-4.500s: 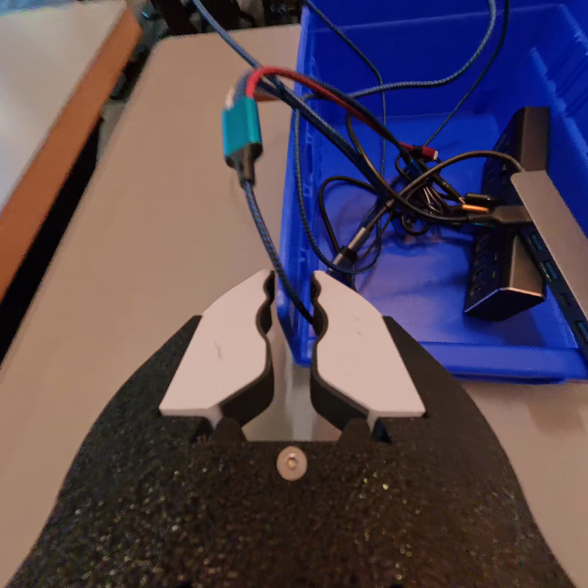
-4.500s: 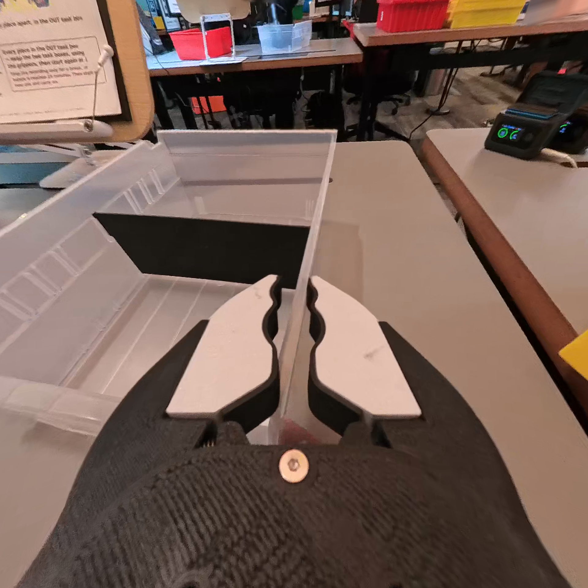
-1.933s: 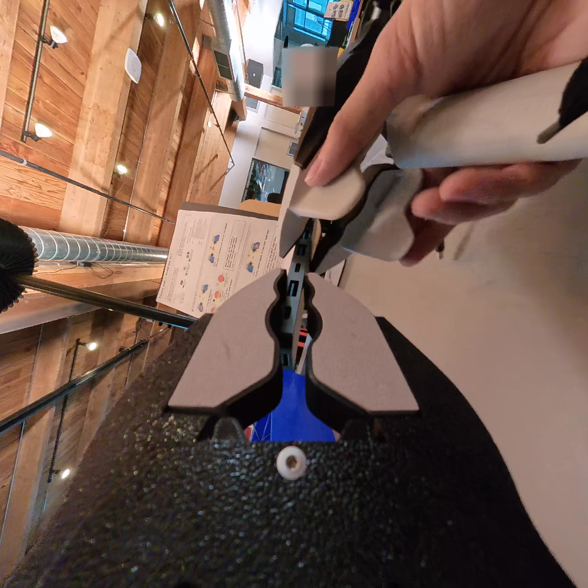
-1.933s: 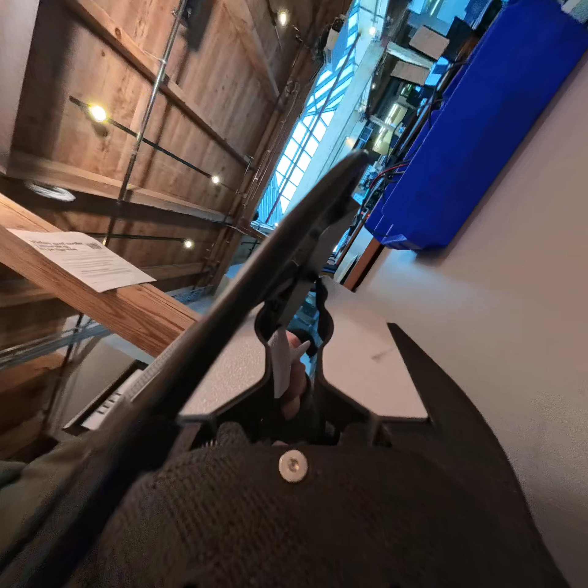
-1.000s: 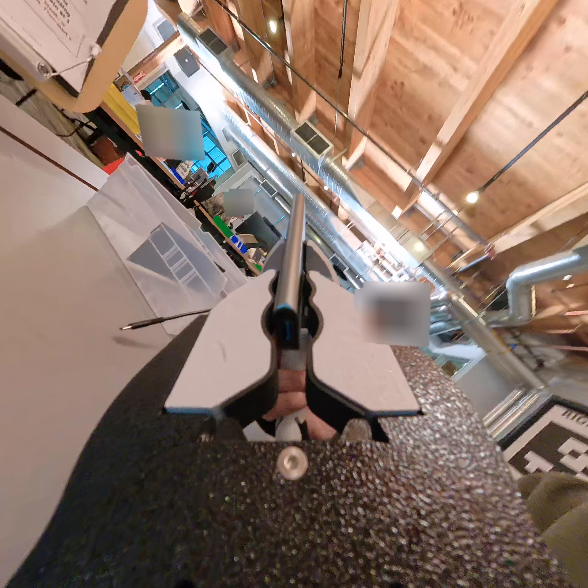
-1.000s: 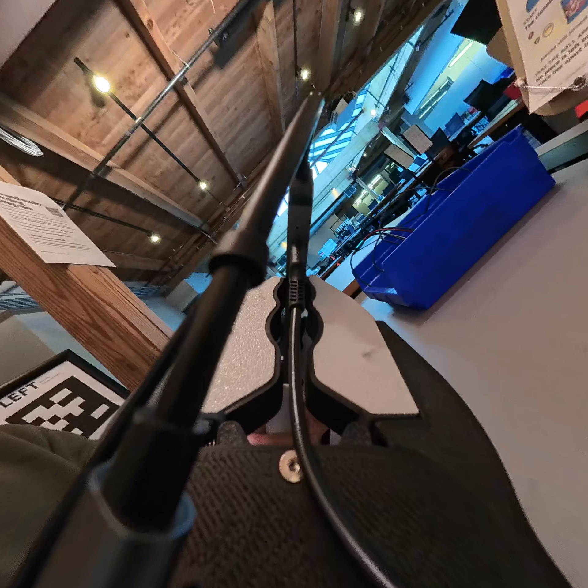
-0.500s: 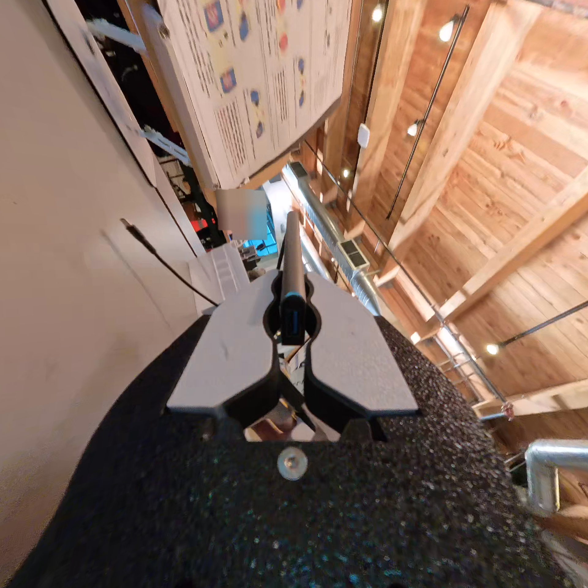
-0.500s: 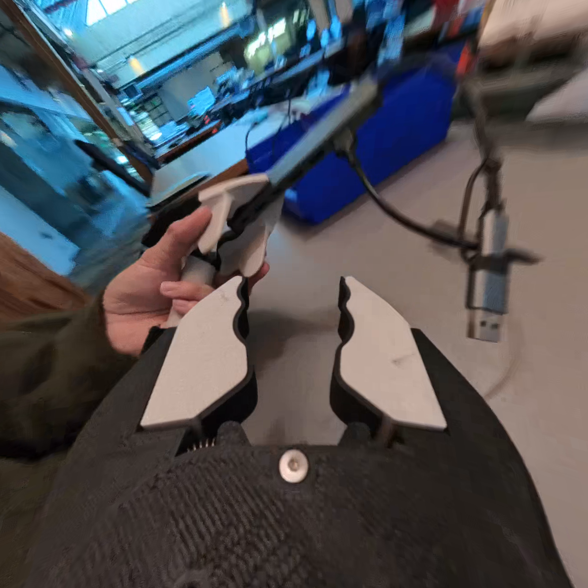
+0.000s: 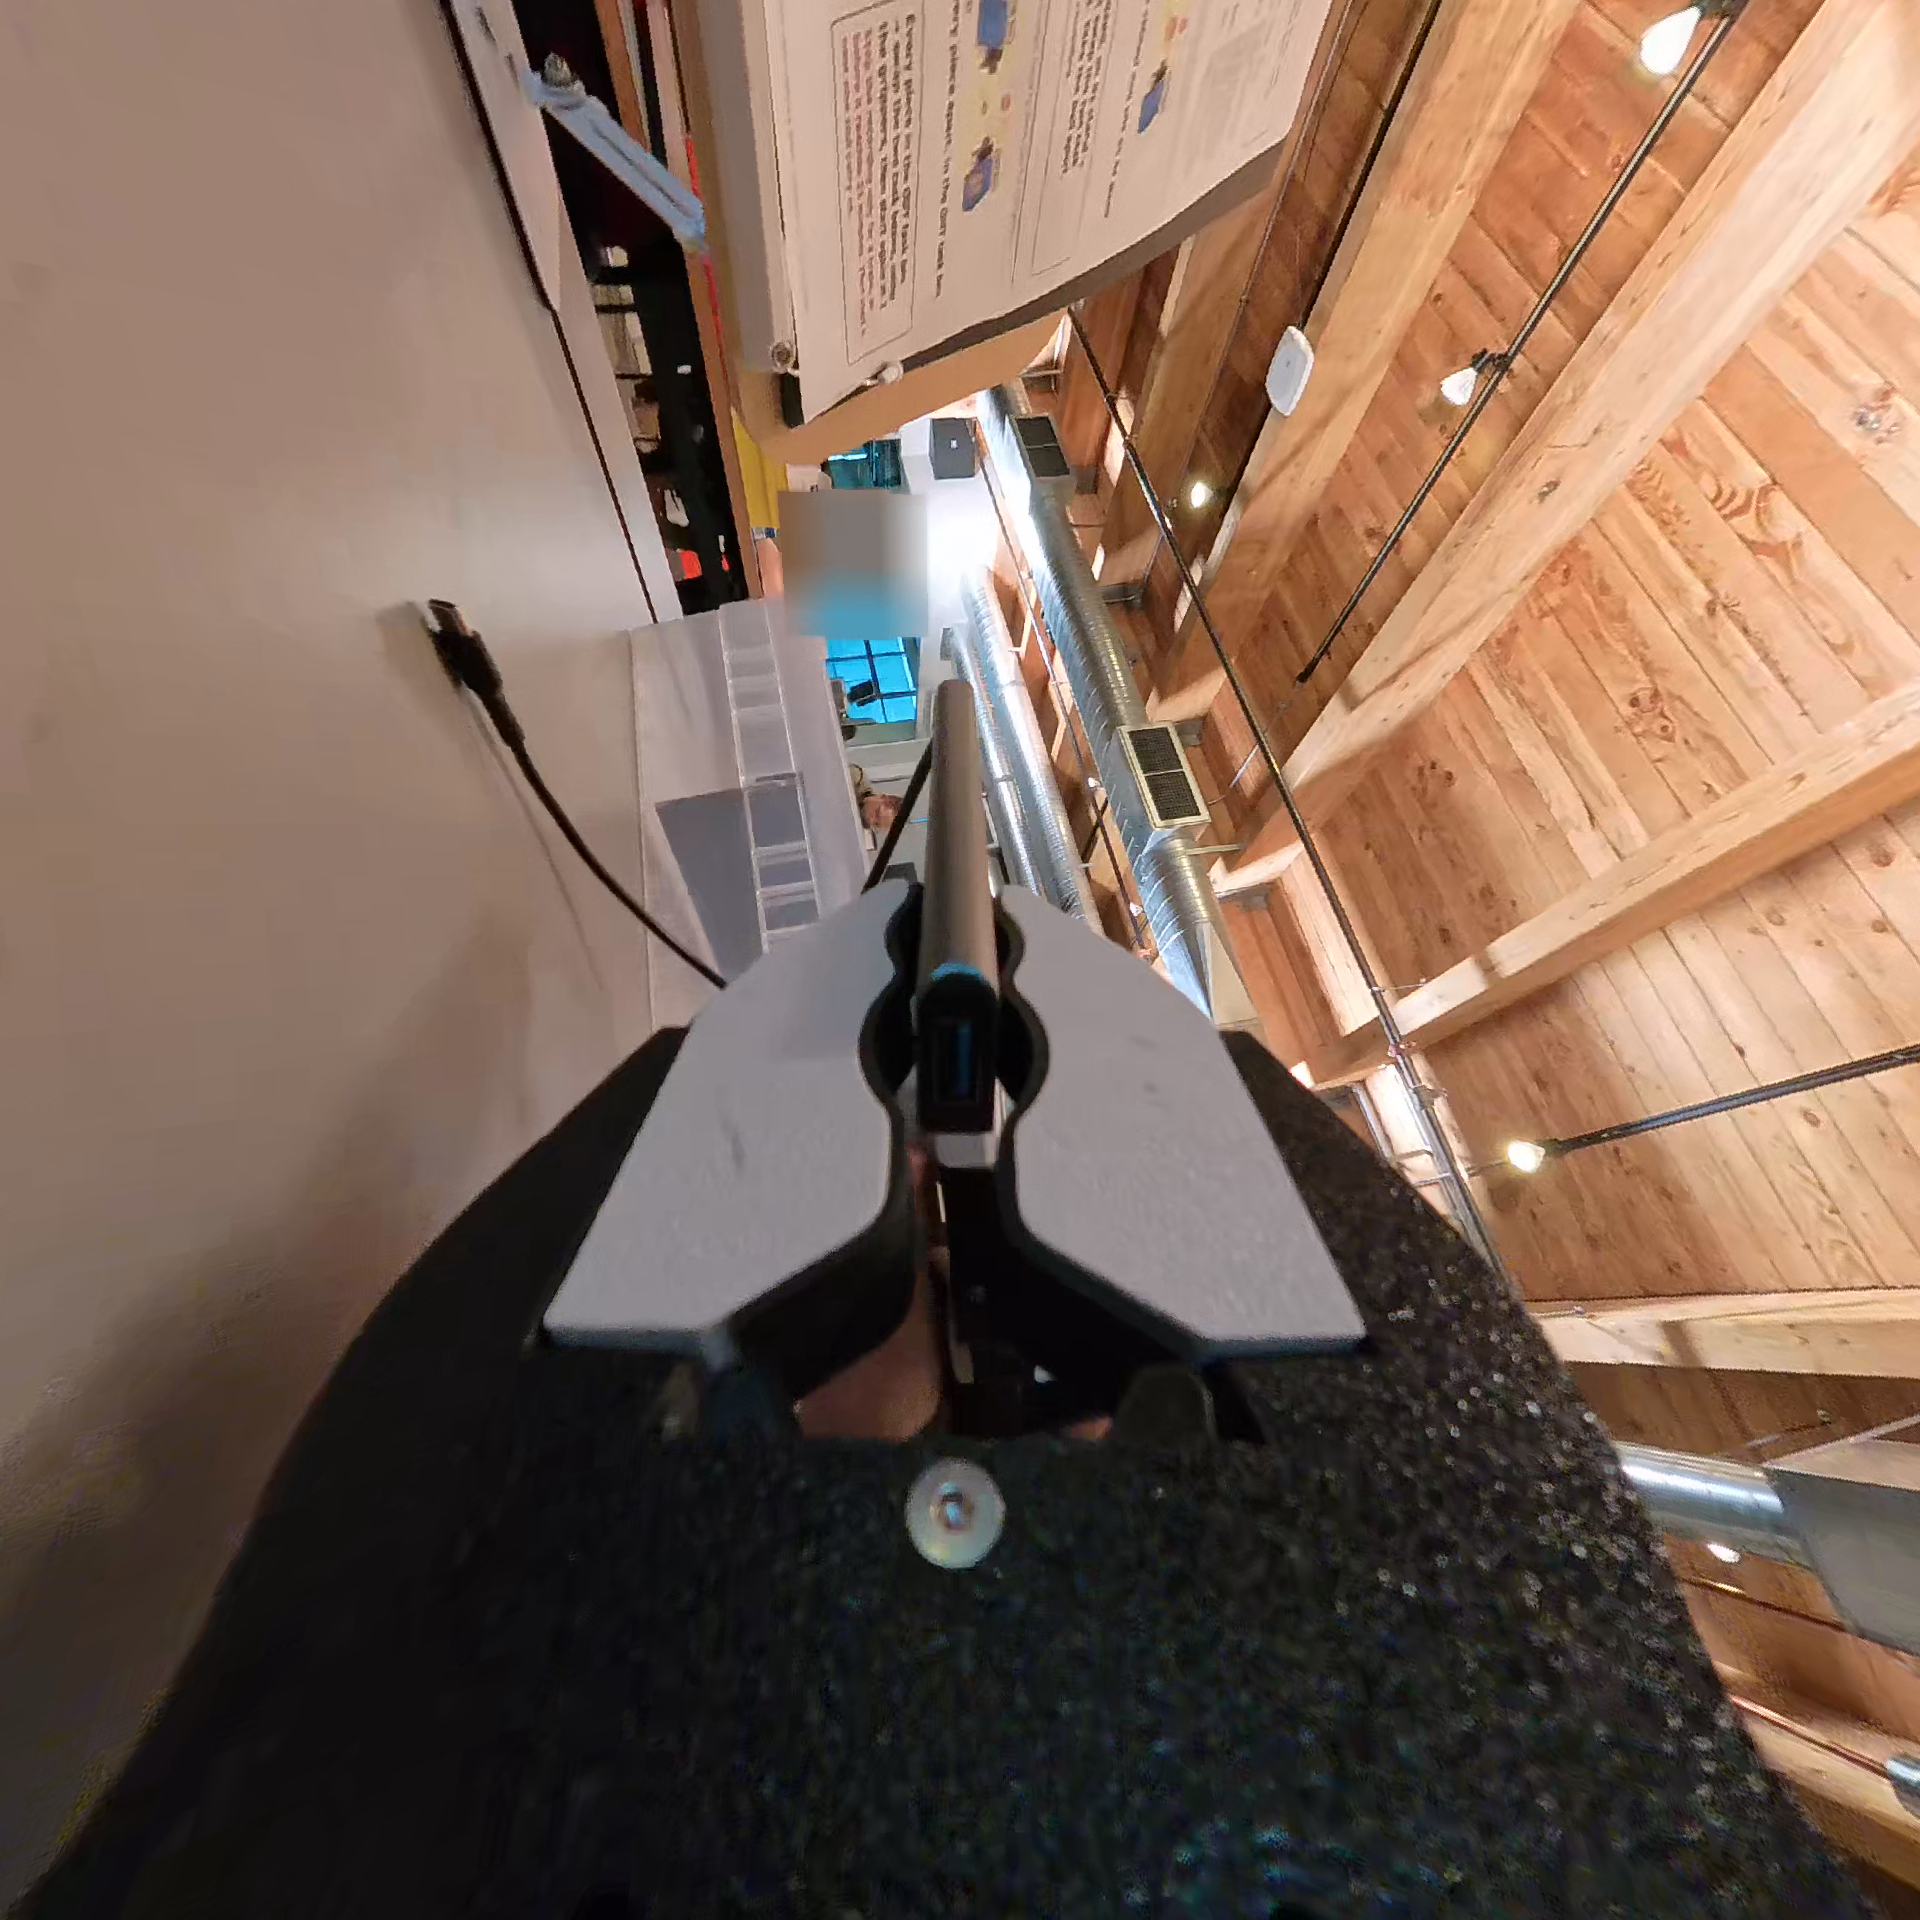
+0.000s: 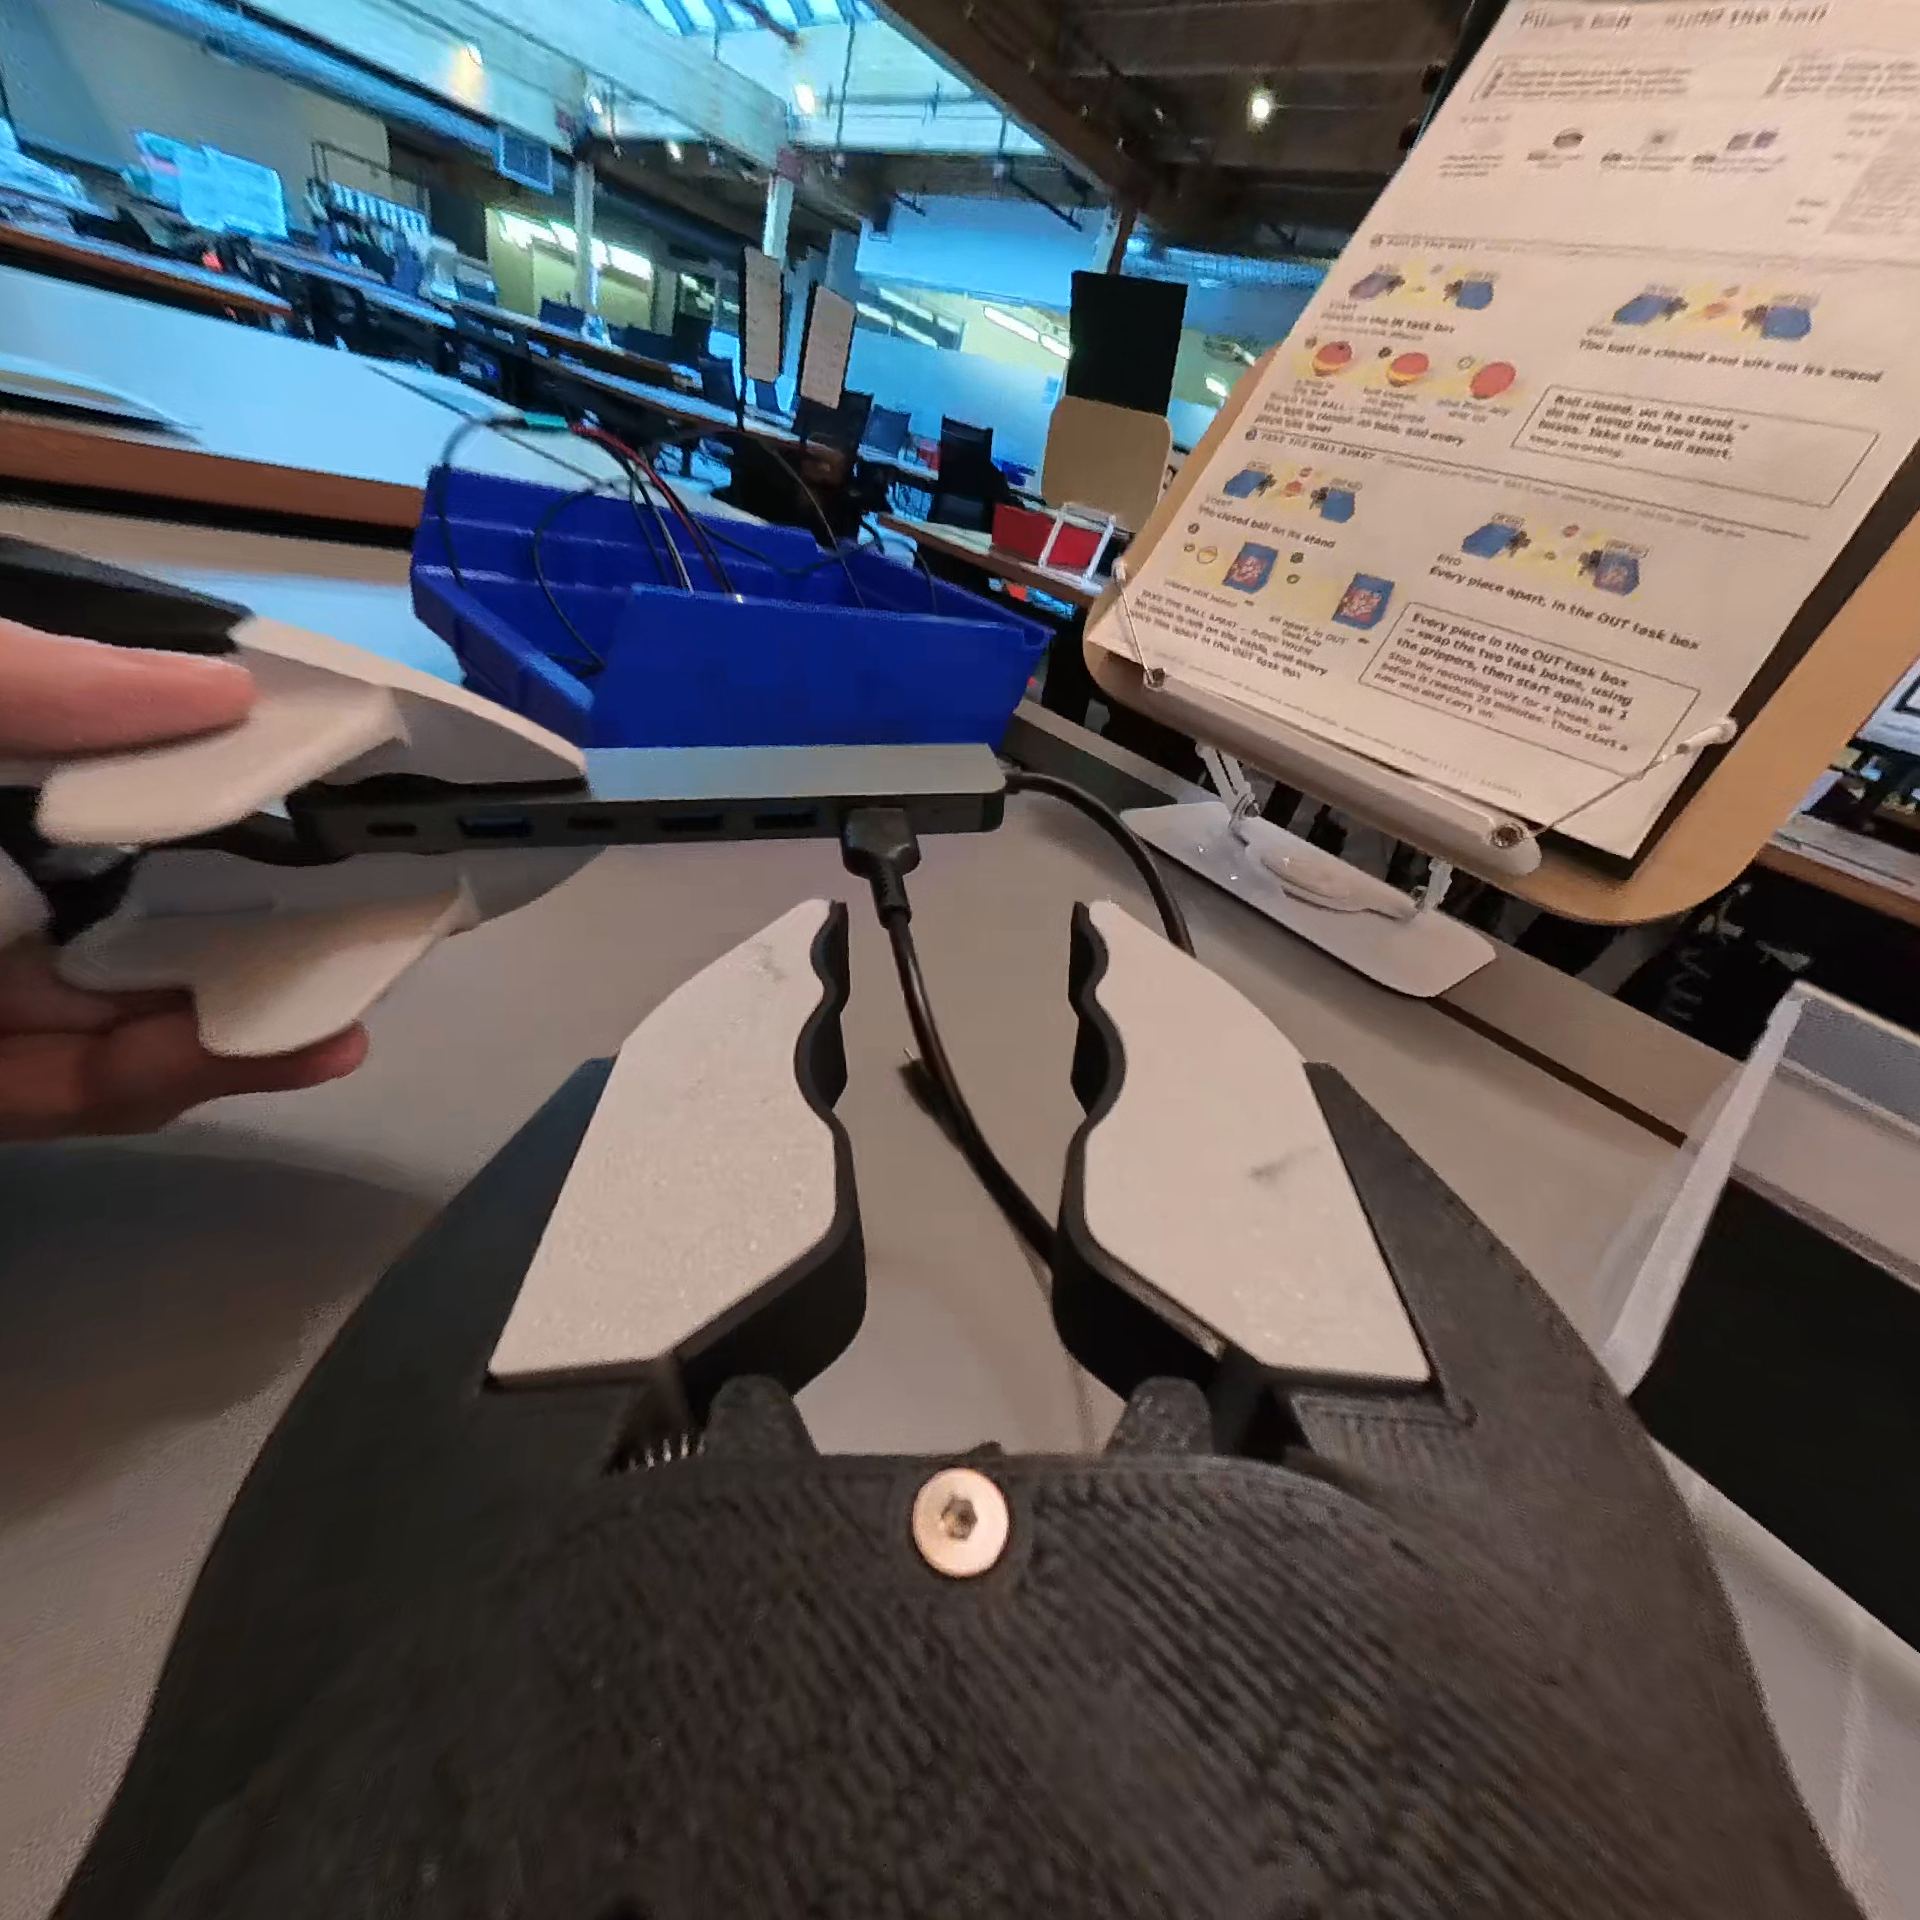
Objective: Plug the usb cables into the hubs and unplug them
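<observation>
Plugged now, black cable (image 10: 881,844) joins hub (image 10: 790,777); right tool (image 10: 958,961) open.

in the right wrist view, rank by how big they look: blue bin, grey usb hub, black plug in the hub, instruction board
1. instruction board, though it stands nearest the camera
2. blue bin
3. grey usb hub, partly hidden inside the left tool
4. black plug

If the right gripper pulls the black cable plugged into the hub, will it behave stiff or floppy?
Probably floppy: the black cable sags and curves from its plug down to the table. The plug looks rigid, a better grip. The hub, clamped only at one end by the left gripper, may swing.
</observation>
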Demonstrator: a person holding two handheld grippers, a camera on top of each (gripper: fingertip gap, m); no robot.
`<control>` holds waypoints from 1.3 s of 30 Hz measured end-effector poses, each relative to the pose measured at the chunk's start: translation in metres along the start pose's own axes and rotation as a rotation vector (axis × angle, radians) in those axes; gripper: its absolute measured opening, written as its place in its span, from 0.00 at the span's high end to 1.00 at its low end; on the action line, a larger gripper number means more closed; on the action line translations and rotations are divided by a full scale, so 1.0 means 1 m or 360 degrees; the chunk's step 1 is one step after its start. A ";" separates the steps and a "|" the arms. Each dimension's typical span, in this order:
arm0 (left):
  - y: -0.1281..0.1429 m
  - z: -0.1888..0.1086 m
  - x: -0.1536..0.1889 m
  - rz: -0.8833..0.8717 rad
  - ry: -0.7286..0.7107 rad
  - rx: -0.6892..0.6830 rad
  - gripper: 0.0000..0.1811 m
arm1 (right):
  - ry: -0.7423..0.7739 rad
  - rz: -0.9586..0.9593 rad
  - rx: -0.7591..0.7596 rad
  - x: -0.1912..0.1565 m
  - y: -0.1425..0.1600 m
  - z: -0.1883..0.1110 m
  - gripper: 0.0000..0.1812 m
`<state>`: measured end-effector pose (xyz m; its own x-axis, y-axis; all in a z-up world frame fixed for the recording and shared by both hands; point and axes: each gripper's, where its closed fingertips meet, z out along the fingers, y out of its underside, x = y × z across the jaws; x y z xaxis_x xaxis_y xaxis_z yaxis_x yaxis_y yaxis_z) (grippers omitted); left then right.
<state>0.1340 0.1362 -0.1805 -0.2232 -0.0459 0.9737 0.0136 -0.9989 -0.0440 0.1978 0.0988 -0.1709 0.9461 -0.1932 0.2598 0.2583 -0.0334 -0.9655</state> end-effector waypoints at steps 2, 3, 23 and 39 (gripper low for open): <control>0.008 0.001 -0.003 0.0034 -0.0028 -0.0039 0.95 | -0.0008 -0.0008 -0.0052 0.001 0.008 0.002 0.79; 0.011 0.002 -0.004 0.0031 -0.0035 -0.0051 0.94 | -0.0046 -0.0009 -0.0045 -0.003 0.007 0.002 0.81; 0.025 0.008 0.007 0.2472 -0.0308 -0.0285 0.72 | -0.0068 0.0223 -0.0033 0.007 0.007 -0.001 0.92; 0.023 0.006 -0.004 0.2825 -0.0272 -0.0434 0.76 | -0.0308 0.0165 0.0011 -0.019 0.001 0.002 0.92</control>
<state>0.1412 0.1138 -0.1839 -0.0302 -0.9650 -0.2606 -0.0483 0.2618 -0.9639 0.1809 0.1045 -0.1765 0.9873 -0.0035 0.1587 0.1587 -0.0163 -0.9872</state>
